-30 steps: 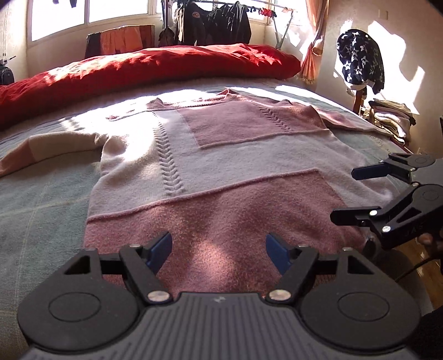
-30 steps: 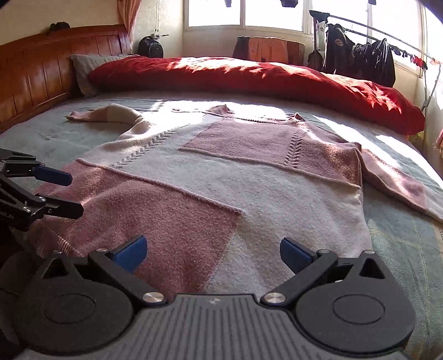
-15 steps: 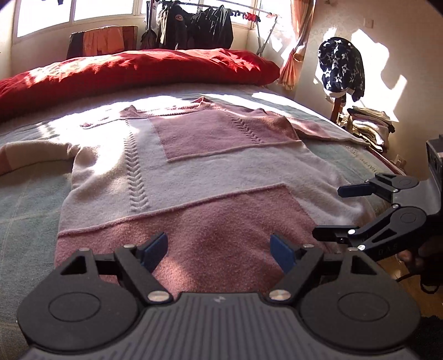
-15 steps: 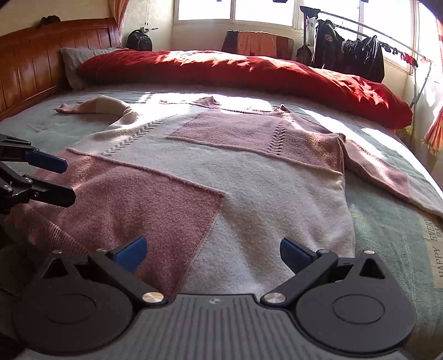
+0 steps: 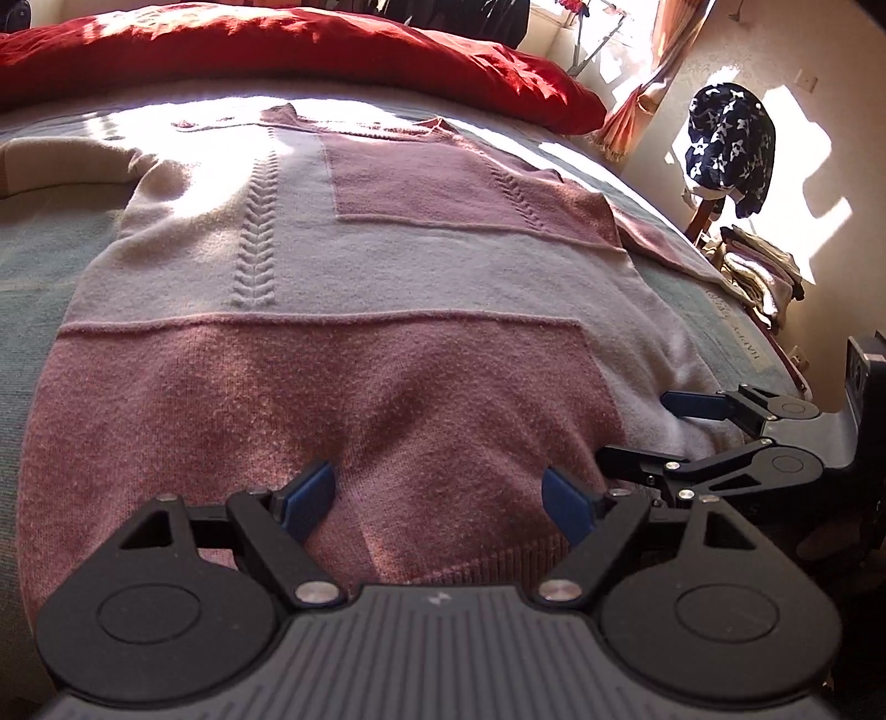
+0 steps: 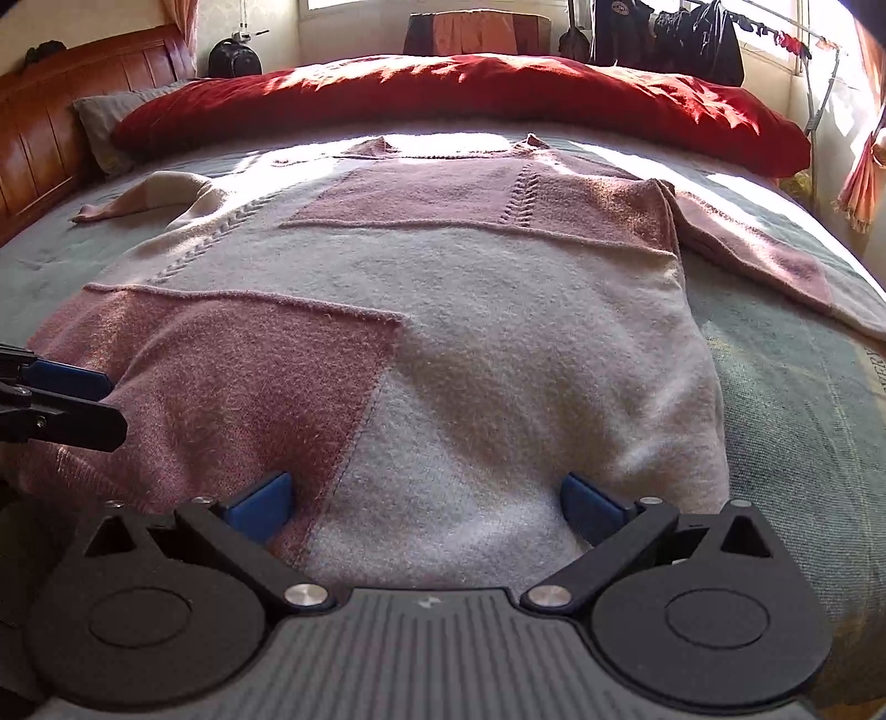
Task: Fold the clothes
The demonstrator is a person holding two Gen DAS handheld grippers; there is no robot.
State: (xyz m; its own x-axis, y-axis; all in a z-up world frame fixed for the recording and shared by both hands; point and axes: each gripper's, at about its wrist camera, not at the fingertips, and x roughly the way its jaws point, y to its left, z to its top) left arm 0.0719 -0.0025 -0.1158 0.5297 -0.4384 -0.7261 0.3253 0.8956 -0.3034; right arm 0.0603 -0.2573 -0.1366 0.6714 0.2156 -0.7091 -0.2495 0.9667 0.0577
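A pink-and-cream patchwork sweater (image 5: 354,310) lies spread flat, front up, on the bed (image 6: 803,399), its hem at the near edge and its collar toward the red duvet (image 6: 454,88) bunched along the far side. One sleeve trails toward the wooden headboard (image 6: 50,122), the other toward the opposite edge.

The step in hand looks like the approach to the first fold: both grippers sit low over the hem. The left gripper (image 5: 437,495) has just been opening its jaws, which now stand wide over the pink panel with nothing pinched between them. The right gripper (image 6: 426,501) is likewise released, straddling the seam where pink meets cream.

The next move probably calls for each gripper to settle on the ribbed hem, close on both knit layers, and carry that edge toward the collar; the sleeves may need tucking in first.

Beyond the bed, dark garments hang on a drying rack (image 6: 670,39) by the window, and folded clothes (image 5: 758,277) are stacked beside a chair draped in a star-print garment (image 5: 725,144).
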